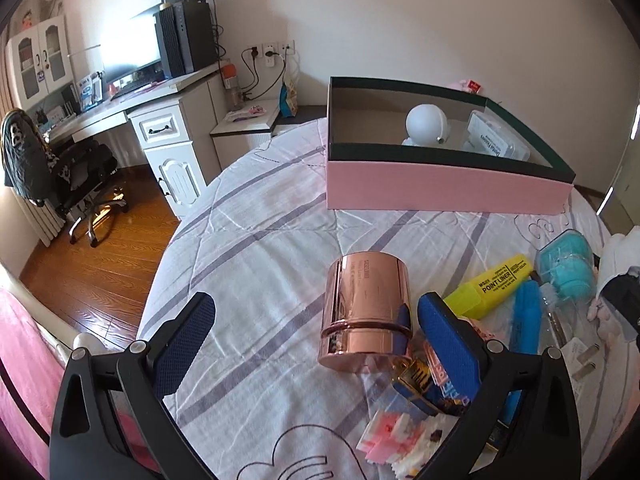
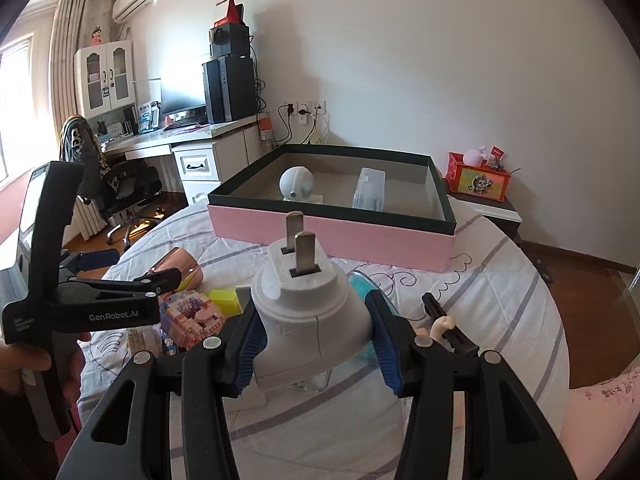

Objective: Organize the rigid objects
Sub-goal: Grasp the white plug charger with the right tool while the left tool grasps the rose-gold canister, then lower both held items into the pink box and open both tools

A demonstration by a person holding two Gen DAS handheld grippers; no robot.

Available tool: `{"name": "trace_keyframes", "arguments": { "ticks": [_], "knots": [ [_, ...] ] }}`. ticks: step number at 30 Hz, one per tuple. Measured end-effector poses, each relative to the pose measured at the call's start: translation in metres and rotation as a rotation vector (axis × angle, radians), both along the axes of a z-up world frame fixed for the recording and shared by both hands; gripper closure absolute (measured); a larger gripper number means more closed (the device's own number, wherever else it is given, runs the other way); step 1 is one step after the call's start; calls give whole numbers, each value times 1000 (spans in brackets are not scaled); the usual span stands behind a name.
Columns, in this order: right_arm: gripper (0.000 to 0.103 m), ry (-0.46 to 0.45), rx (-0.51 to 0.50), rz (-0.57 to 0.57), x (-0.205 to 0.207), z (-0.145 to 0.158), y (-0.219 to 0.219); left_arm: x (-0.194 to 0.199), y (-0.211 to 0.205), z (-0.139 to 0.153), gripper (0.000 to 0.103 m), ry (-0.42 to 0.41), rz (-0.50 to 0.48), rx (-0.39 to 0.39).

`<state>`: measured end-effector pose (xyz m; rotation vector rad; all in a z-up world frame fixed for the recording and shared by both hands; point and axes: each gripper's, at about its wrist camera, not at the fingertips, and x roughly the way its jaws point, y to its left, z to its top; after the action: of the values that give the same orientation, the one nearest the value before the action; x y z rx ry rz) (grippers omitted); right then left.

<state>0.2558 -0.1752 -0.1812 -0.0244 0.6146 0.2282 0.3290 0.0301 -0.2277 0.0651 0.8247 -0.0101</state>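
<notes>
Bedroom, quilted bed [image 1: 260, 248] – right gripper [image 2: 316, 340] clamps white plug adapter [image 2: 308, 316], prongs pointing up toward pink box [image 2: 340, 236]. Only left view shows left gripper [image 1: 316, 316] spread wide before upright copper canister [image 1: 366, 312].

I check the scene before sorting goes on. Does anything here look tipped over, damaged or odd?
One thing: the rose-gold canister lies on its side on the bedspread, between the open fingers of the left gripper, not upright. The white plug adapter sits clamped in the right gripper. No damage or spill shows.
</notes>
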Motion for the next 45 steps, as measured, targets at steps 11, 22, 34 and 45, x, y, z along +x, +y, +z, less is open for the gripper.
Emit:
{"name": "trace_keyframes", "arguments": {
  "ticks": [11, 22, 34, 45],
  "knots": [
    [52, 24, 16, 8, 26, -5, -4, 4, -9, -3, 53, 2, -87, -46],
    [52, -15, -16, 31, 54, 15, 2, 20, -33, 69, 56, -144, -194, -54],
    [52, 4, -154, -82, 147, 22, -34, 131, -44, 69, 55, -86, -191, -43],
    [52, 105, -186, -115, 200, 3, -50, 169, -49, 25, 55, 33, -186, -36]
  ]
}}
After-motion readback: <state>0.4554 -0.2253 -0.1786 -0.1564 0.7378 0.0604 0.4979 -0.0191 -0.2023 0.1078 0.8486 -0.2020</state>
